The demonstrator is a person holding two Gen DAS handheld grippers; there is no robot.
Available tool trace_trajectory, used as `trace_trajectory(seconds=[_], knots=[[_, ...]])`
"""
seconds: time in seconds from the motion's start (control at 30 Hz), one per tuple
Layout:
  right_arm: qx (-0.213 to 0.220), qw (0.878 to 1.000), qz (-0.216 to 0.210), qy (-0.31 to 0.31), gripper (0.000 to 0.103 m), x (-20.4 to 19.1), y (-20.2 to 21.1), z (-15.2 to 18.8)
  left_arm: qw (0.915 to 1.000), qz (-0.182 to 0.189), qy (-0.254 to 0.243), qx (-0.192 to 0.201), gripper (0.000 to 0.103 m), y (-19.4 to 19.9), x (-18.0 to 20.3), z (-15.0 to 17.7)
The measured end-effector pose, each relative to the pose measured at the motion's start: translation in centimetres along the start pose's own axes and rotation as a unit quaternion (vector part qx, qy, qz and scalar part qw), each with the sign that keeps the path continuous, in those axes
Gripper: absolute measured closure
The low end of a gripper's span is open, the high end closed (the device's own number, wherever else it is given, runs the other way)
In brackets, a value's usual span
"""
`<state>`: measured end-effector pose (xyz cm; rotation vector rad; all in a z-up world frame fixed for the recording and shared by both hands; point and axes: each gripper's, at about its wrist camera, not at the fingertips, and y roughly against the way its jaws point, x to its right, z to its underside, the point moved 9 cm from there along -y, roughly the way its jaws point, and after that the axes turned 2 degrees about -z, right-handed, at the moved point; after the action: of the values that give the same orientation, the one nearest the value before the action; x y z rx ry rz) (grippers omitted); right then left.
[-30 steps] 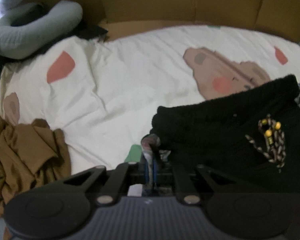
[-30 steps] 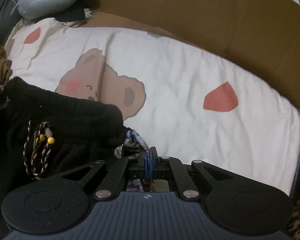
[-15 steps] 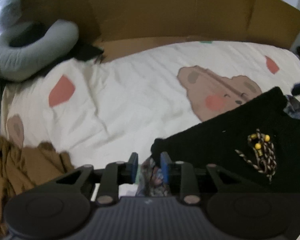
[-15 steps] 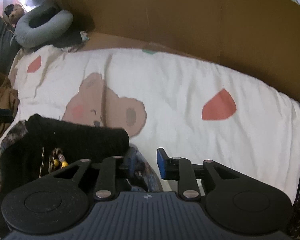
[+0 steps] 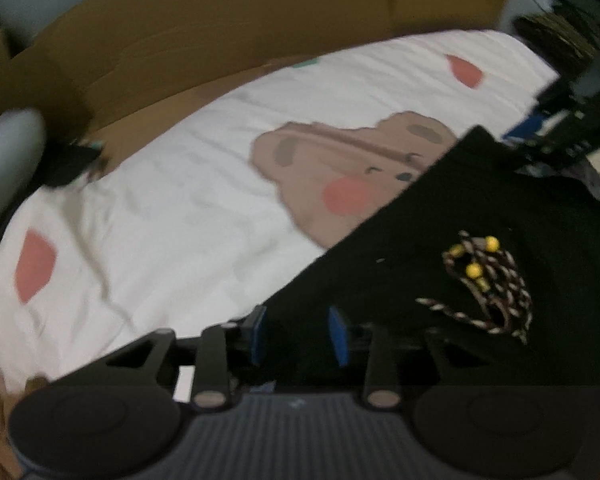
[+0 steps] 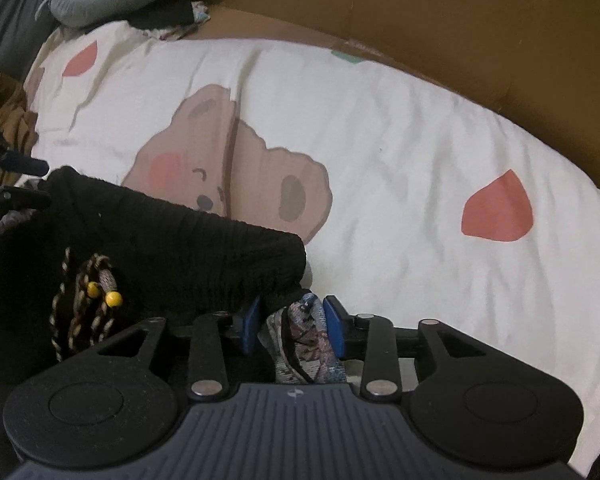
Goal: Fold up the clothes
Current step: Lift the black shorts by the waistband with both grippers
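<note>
Here, the left gripper point(image 5: 298, 336) and right gripper point(image 6: 290, 326) have just been opening; their blue pads stand apart around the corners of a black garment point(image 6: 160, 248), no longer pinching. Its braided, yellow-beaded drawstring point(image 5: 488, 284) lies on top, the garment resting on a bear-print sheet point(image 6: 400, 140).

Left tool point(image 5: 298, 336) and right tool point(image 6: 292, 324), both angled down, jaws just parted.

Bare sheet point(image 6: 440, 152) before cardboard wall point(image 6: 440, 20)
</note>
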<state>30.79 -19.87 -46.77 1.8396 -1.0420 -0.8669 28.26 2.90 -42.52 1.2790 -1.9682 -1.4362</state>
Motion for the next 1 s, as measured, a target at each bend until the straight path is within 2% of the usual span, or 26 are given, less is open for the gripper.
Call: trace_trajectory(seconds=[0.07,0.1,0.2,0.33,0.43,0.57,0.7,0.8,0.87,0.97,1.0], knots=[[-0.002,1.0,0.001,0.004,0.073,0.2,-0.4,0.1,0.9997,0.013,-0.021,0.005,0.065,-0.2,0.9,-0.5],[-0.003,1.0,0.0,0.004,0.075,0.2,-0.6,0.1,0.9993,0.02,-0.031,0.007,0.061,-0.3,1.3,-0.8],[-0.005,1.0,-0.001,-0.001,0.077,0.3,-1.0,0.3,0.9972,0.041,-0.062,0.012,0.053,-0.7,2.5,-1.4],[-0.003,1.0,-0.005,-0.011,0.077,0.6,-1.4,0.4,0.9921,0.079,-0.097,0.003,0.052,-1.4,4.2,-1.8],[0.0,1.0,-0.008,-0.013,0.077,0.7,-1.5,0.4,0.9888,0.083,-0.123,-0.003,0.045,-2.0,5.1,-1.9],[0.004,1.0,-0.012,-0.022,0.077,0.8,-1.6,0.5,0.9854,0.096,-0.139,-0.019,0.045,-2.6,5.9,-1.6],[0.009,1.0,-0.015,-0.025,0.077,0.9,-1.6,0.5,0.9785,0.103,-0.176,-0.032,0.044,-2.9,6.8,-0.5],[0.012,0.999,-0.015,-0.026,0.077,0.9,-1.7,0.5,0.9754,0.098,-0.195,-0.03,0.044,-3.1,7.3,-0.1],[0.013,1.0,-0.014,-0.024,0.077,0.9,-1.7,0.5,0.9756,0.099,-0.194,-0.031,0.046,-3.3,7.4,-0.1],[0.014,0.999,-0.014,-0.025,0.077,1.0,-1.7,0.5,0.975,0.099,-0.198,-0.018,0.058,-2.9,7.5,-0.1],[0.014,0.999,-0.015,-0.026,0.077,1.0,-1.6,0.5,0.9749,0.097,-0.2,-0.011,0.071,-2.6,7.6,0.0]])
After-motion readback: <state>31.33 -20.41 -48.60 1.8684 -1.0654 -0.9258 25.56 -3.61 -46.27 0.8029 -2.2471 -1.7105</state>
